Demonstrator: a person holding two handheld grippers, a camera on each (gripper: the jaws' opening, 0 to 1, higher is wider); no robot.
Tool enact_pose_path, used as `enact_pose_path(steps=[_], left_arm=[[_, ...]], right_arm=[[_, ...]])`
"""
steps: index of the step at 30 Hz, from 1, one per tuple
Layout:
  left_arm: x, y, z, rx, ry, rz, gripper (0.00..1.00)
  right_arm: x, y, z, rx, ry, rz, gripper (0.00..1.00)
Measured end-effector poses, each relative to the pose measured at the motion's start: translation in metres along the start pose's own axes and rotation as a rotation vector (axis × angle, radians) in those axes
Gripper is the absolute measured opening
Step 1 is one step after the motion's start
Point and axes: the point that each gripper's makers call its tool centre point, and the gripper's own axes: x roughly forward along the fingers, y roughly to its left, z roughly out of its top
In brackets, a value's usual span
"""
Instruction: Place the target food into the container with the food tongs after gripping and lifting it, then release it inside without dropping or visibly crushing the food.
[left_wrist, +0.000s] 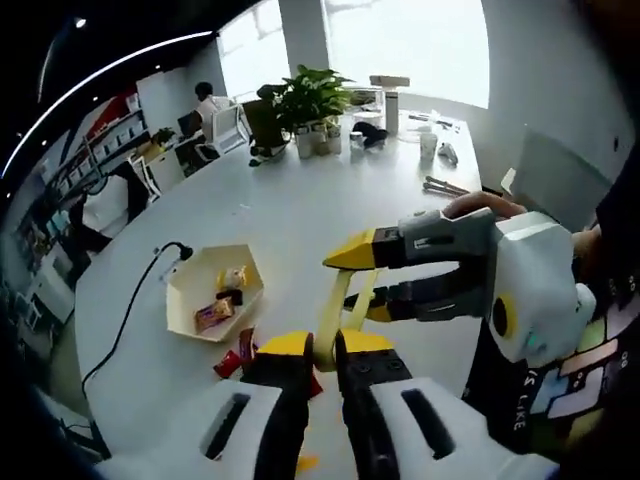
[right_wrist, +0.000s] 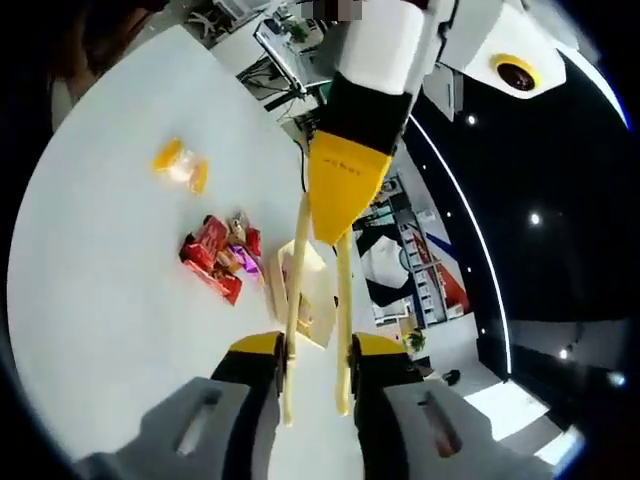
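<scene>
Holding the yellow food tongs (right_wrist: 318, 300) steady matters now: both the left gripper (left_wrist: 325, 345) and the right gripper (left_wrist: 362, 282) have their jaws clenched on them above the white table (left_wrist: 300, 210). Wrapped snacks (right_wrist: 218, 255) lie left of centre in the right gripper view, beside the hexagonal container (left_wrist: 212, 290), which already holds some. Which snack is the target is unclear; the tong tips are hidden.

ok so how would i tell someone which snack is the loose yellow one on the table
Start in the right gripper view at the white table, then find the pile of red-wrapped snacks beside the cream container. The yellow-orange wrapped snack lies alone, apart from that pile on its far side from the container. It is the only orange one, with a clear middle, touching nothing else.
</scene>
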Motion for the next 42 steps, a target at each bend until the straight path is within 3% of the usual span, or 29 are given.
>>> enact_pose_path(steps=[3, 11, 15, 18, 21, 23, 27, 30, 35, 42], left_arm=[[-0.001, -0.007, 0.002, -0.005, -0.017, -0.033, 0.1], [-0.002, -0.011, -0.001, -0.001, -0.031, -0.044, 0.1], [-0.01, -0.018, 0.009, 0.049, -0.094, -0.083, 0.09], [-0.019, -0.019, 0.013, 0.029, -0.115, -0.097, 0.13], [-0.034, -0.01, 0.015, 0.033, -0.159, -0.04, 0.19], [-0.053, 0.002, 0.015, -0.021, -0.215, 0.011, 0.24], [-0.071, 0.014, 0.01, -0.068, -0.263, 0.061, 0.27], [-0.084, 0.021, 0.005, -0.056, -0.307, 0.109, 0.28], [-0.097, 0.023, 0.001, -0.057, -0.362, 0.144, 0.28], [-0.108, 0.026, -0.01, -0.068, -0.419, 0.197, 0.36]], right_arm=[[-0.001, -0.002, -0.002, -0.018, -0.012, -0.025, 0.19], [-0.002, 0.001, 0.001, -0.026, -0.049, -0.027, 0.19], [0.0, 0.006, -0.007, -0.073, -0.02, -0.021, 0.19], [-0.003, 0.007, -0.008, -0.091, -0.048, -0.033, 0.19], [-0.007, 0.005, -0.01, -0.069, -0.054, -0.045, 0.19], [-0.01, -0.001, -0.015, -0.055, -0.057, -0.072, 0.19], [-0.012, -0.01, -0.018, -0.018, -0.065, -0.098, 0.19], [-0.015, -0.015, -0.016, 0.046, -0.088, -0.113, 0.19], [-0.017, -0.024, -0.01, 0.107, -0.119, -0.131, 0.2], [-0.015, -0.033, 0.003, 0.29, -0.198, -0.132, 0.2]])
